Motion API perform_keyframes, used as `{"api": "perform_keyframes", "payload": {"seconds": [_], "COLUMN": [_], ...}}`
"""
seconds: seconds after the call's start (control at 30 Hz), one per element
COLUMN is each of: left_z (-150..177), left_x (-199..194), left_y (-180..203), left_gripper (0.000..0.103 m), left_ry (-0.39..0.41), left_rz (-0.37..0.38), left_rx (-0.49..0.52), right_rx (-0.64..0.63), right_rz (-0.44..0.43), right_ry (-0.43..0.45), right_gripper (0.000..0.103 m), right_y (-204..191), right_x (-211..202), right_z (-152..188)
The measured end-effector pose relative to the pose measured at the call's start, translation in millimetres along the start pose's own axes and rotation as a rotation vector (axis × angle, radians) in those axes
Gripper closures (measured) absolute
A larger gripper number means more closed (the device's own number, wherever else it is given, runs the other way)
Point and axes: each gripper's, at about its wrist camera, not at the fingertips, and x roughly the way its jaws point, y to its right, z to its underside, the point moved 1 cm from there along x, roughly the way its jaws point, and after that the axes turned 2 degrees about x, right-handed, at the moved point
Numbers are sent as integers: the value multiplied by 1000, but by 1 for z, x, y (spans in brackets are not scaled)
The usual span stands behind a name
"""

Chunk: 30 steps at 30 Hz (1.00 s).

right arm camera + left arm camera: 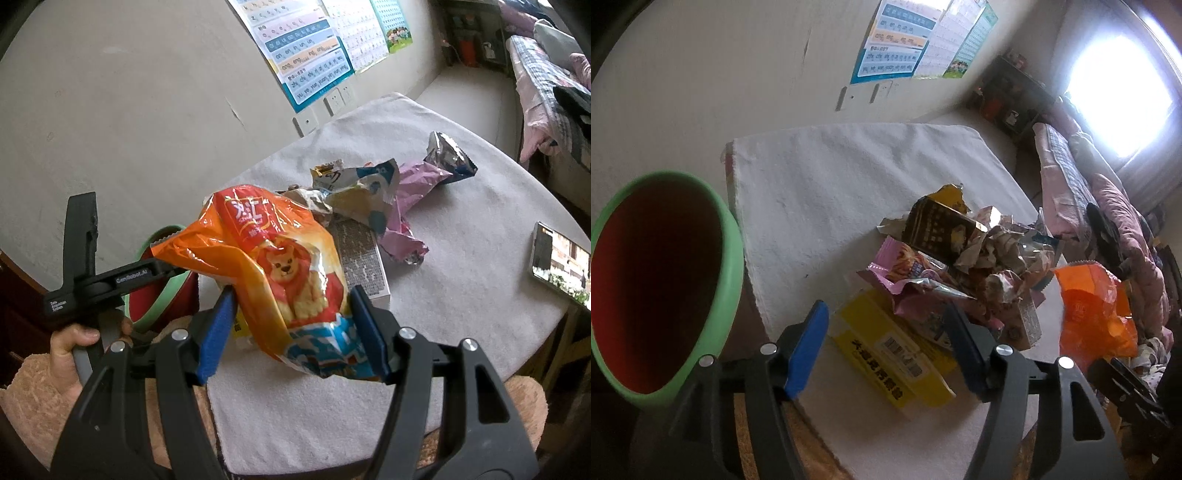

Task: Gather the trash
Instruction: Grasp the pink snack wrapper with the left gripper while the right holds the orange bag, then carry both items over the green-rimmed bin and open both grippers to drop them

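Right gripper point(291, 332) clamps orange snack bag point(273, 266); left gripper point(886, 343) wide, empty, above white-clothed table point(820, 177).

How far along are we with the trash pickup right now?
Done: nothing confirmed; the green-rimmed bin shows no trash in the part visible. In hand: right tongs grip the orange snack bag; left tongs are open over the yellow box. Left: the wrapper pile on the towel.
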Motion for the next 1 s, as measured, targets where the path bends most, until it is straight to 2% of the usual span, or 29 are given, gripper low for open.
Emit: {"api": "perform_keyframes", "payload": {"seconds": [0.27,0.4,0.47,0.53,0.6,0.67,0.7,0.73,0.87,1.0], "left_z": [-17,-15,-14,-13,-12,-12,-11,-11,-8,-8], "left_x": [7,26,34,40,45,46,46,45,36,22], "left_y": [16,29,32,33,34,32,30,28,20,13], "left_gripper": [40,39,34,34,43,70,76,89,98,101], "left_ry": [14,-54,-65,-74,-87,-94,-99,-98,-76,-39], "left_rz": [12,14,21,31,17,24,30,32,49,53], "left_rx": [11,76,74,68,66,57,53,48,25,13], "right_rx": [35,43,42,43,43,42,42,43,41,33], "right_rz": [-9,-17,-17,-16,-15,-14,-14,-14,-15,-15], "right_ry": [3,3,1,-5,-7,-3,-2,-1,-3,-2], "right_gripper": [42,41,41,41,41,41,41,41,41,41], "right_y": [6,8,8,9,8,8,8,8,8,5], "right_x": [0,0,0,1,1,1,1,1,2,1], "right_z": [1,1,2,2,2,2,2,2,1,1]}}
